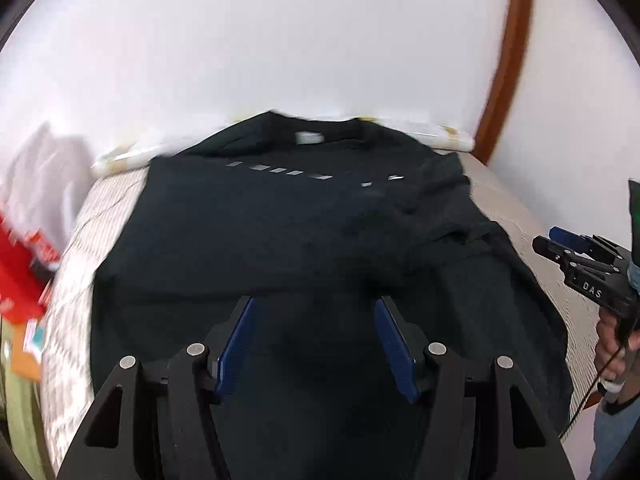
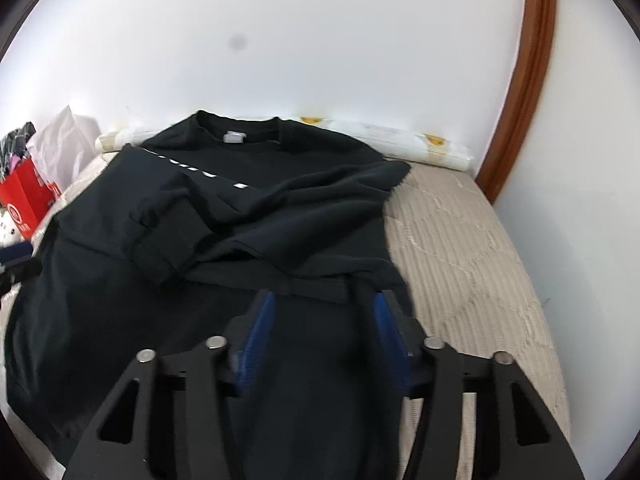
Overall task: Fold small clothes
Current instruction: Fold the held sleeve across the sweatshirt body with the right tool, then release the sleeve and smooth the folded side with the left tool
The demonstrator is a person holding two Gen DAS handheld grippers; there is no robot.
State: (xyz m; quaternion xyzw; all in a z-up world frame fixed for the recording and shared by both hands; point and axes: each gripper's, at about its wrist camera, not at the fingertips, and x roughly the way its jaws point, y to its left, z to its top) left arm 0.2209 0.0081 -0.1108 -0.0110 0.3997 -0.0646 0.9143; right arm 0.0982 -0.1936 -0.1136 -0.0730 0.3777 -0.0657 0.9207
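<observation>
Left gripper (image 1: 314,308) and right gripper (image 2: 324,304) both hover spread and empty over the hem of the black sweatshirt (image 2: 192,288), which lies collar-away on the quilted mattress (image 2: 472,248). Risk — the soft, limp knit may bunch, since both sleeves already lie folded across its chest. Beyond its collar a plastic-wrapped roll (image 2: 416,142); left of it, a red bag (image 2: 26,200).

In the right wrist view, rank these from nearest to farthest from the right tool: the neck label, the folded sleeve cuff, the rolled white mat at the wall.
From the right tool:
1. Folded sleeve cuff, ahead left on the black shirt.
2. Neck label, at the collar, far side.
3. Rolled white mat, against the wall, beyond the shirt.
</observation>
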